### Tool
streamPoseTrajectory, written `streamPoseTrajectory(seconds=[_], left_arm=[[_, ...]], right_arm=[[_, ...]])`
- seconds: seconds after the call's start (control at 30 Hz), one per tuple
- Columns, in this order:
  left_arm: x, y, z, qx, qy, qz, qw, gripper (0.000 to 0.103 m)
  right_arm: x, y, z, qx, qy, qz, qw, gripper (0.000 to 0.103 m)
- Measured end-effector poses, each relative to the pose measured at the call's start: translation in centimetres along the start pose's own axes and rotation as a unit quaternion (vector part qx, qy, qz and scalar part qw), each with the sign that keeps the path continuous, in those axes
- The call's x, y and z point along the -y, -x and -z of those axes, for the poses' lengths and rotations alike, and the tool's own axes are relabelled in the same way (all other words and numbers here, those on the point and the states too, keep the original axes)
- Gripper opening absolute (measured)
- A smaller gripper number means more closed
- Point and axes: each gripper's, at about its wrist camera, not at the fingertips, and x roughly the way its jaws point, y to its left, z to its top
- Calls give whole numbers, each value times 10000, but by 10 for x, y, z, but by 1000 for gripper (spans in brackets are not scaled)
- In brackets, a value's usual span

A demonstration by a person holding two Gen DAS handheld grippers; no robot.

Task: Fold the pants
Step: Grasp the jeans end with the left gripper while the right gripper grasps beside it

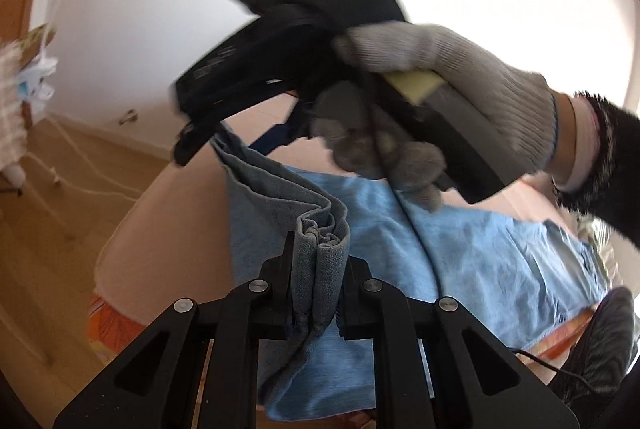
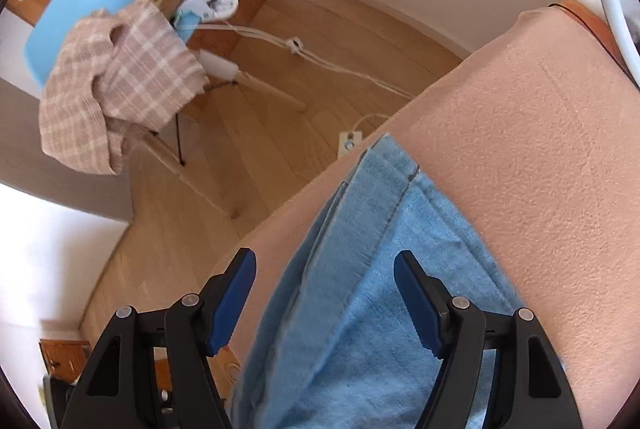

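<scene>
Light blue denim pants [image 1: 480, 253] lie on a peach-covered bed [image 1: 168, 229]. My left gripper [image 1: 318, 269] is shut on a bunched fold of the pants' edge [image 1: 320, 249] and holds it lifted above the bed. The right gripper shows in the left wrist view [image 1: 192, 145], held by a gloved hand [image 1: 440, 69], above the far end of the lifted fold. In the right wrist view the right gripper [image 2: 324, 265] is open, with the pants' hem end [image 2: 384, 189] lying between and beyond its blue pads [image 2: 232, 293].
A blue chair [image 2: 80, 13] draped with a plaid cloth [image 2: 120, 81] stands on the wooden floor [image 2: 280, 69] beside the bed. White cables and a power strip [image 2: 351, 143] lie on the floor. The bed edge [image 2: 320, 181] runs diagonally. A dark object [image 1: 608, 341] sits at the bed's right.
</scene>
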Motion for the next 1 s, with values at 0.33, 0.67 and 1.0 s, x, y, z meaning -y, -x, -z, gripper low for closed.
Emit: streamPoseTrajectory(seconds=[0.33,0.67,1.0], left_arm=[[28,-12,6,-306,-453,94,9985,12],[37,18,-22,15,-294,270,9992,12],[90,41,-57,80,-767,469,9959,12]], right_arm=[[16,5,22,-132,313,794,9963,34],[53,92,52,1169,-165,232,9927,6],[64,165,92,1992,-478,-40,9788,5]])
